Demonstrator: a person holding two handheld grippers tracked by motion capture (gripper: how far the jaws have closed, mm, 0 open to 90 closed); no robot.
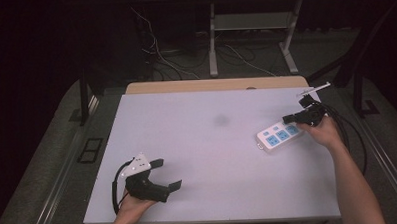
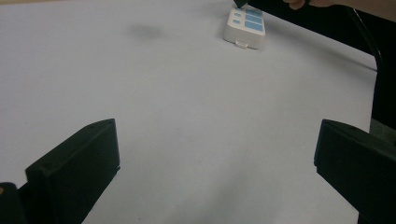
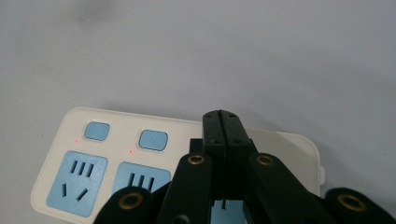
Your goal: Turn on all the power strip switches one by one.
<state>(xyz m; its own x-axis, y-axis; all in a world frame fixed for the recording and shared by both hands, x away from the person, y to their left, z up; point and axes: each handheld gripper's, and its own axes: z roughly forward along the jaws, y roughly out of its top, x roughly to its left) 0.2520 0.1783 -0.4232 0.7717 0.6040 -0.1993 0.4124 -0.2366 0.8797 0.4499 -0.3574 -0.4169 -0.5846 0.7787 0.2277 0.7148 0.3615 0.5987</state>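
Resting on the white table [image 1: 212,141], the white power strip [image 1: 280,134] with blue sockets serves as my landmark, lying near the table's far right edge with two small red lights glowing beside its blue buttons [image 3: 153,140]. My right gripper [image 3: 228,128] hovers directly over that strip, its black jaws pressed together with nothing between them. Well apart from the strip, toward the near left corner, my left gripper [image 1: 164,174] sits low over bare tabletop, jaws spread wide.
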